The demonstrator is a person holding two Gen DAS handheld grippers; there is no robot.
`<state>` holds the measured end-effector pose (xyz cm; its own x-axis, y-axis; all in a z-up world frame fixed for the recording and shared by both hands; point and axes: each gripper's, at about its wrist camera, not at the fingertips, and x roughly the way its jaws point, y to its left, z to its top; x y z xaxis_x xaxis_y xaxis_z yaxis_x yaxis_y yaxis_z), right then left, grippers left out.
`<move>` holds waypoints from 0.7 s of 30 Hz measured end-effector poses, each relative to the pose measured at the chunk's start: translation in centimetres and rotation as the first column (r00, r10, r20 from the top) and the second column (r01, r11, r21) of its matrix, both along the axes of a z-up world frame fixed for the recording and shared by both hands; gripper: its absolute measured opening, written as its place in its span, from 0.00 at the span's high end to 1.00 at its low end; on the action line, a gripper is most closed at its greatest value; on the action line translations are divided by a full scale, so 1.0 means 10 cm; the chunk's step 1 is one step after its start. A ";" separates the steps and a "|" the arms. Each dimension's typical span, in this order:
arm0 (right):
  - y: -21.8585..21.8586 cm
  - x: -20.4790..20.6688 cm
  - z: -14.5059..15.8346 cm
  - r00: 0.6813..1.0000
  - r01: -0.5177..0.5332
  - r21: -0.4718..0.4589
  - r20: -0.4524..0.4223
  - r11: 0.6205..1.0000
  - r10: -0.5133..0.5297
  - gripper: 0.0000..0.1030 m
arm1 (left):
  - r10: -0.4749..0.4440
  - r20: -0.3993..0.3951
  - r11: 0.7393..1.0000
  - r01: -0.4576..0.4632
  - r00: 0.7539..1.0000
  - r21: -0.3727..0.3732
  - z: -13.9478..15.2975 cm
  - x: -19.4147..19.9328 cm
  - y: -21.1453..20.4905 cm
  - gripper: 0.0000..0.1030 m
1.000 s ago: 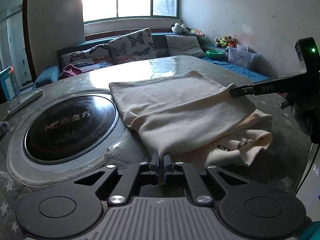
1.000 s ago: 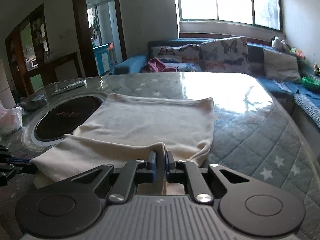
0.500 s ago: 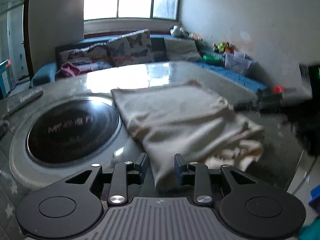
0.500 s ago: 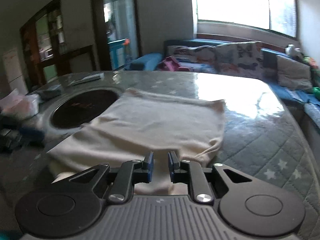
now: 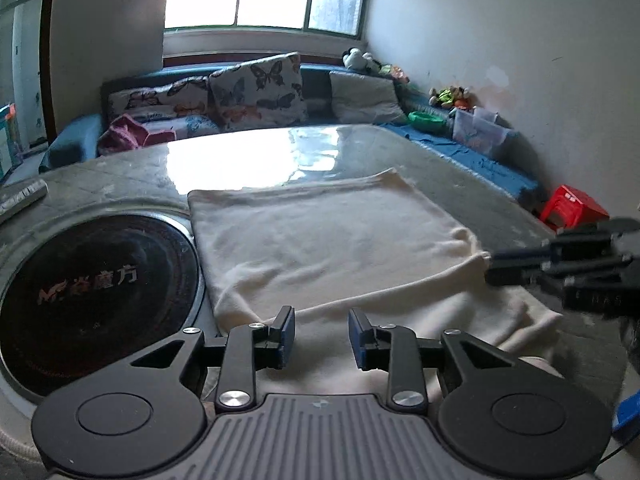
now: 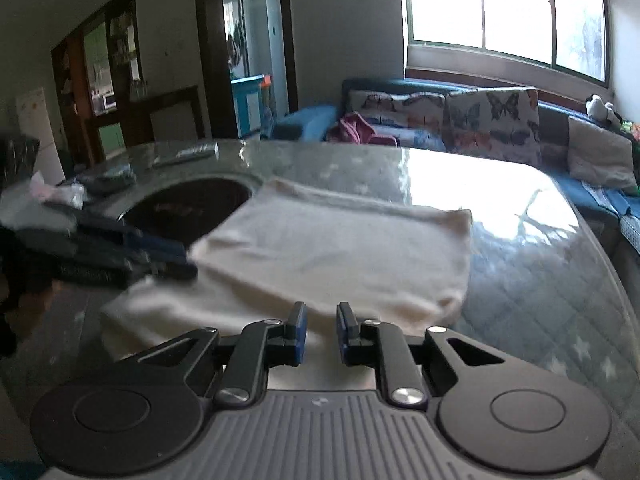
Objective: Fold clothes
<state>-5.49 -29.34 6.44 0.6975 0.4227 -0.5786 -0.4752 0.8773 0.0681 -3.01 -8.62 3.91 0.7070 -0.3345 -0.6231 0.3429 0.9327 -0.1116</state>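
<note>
1. The cream garment (image 5: 328, 240) lies folded flat on the bench (image 5: 248, 160), beside the round black hob (image 5: 92, 292).
2. Its long axis runs from the near bench edge away toward the window; the far hem lies straight across.
3. The left gripper (image 5: 322, 338) sits at the near left corner, jaws just opened, cloth under the gap, pads not pressing.
4. The right gripper (image 6: 322, 334) sits at the near right edge, jaws just parted a little, cloth released.
</note>
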 end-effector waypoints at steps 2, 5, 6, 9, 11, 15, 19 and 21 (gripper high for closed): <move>0.07 0.12 -0.07 1.000 0.006 -0.011 -0.007 1.000 -0.007 0.85 | 0.008 -0.009 1.000 -0.007 1.000 0.007 -0.05 0.04 0.00 0.69; 0.07 0.23 -0.22 0.999 0.026 -0.041 -0.046 0.999 -0.028 0.85 | 0.007 -0.007 1.000 -0.007 1.000 0.019 -0.07 0.05 0.01 0.69; 0.06 0.22 -0.24 0.998 0.026 -0.043 -0.049 0.999 -0.028 0.85 | 0.006 -0.007 1.000 -0.006 1.000 0.018 -0.07 0.05 0.02 0.69; 0.02 0.07 -0.18 0.999 0.019 -0.034 -0.034 0.999 -0.020 0.85 | -0.001 0.010 1.000 0.001 1.000 0.025 -0.03 0.00 0.02 0.68; -0.01 -0.05 -0.14 1.000 0.003 -0.032 -0.028 0.999 -0.004 0.85 | -0.019 0.034 0.999 0.017 0.999 0.037 0.01 -0.08 0.00 0.66; -0.01 -0.21 -0.20 0.998 -0.037 -0.077 -0.055 0.996 0.033 0.84 | -0.087 0.057 0.994 0.083 0.995 0.072 0.07 -0.28 -0.05 0.66; -0.01 -0.33 -0.20 0.997 -0.059 -0.117 -0.047 0.991 0.054 0.80 | -0.164 0.065 0.982 0.156 0.984 0.110 0.14 -0.54 -0.06 0.66; 0.00 -0.38 -0.18 0.997 -0.071 -0.125 -0.034 0.990 0.067 0.75 | -0.185 0.072 0.975 0.174 0.980 0.140 0.16 -0.63 -0.06 0.66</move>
<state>-9.34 -29.33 4.65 0.6512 0.3914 -0.6502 -0.5343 0.8449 -0.0266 -9.36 -9.18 5.49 0.6948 -0.3793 -0.6111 0.5090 0.8596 0.0452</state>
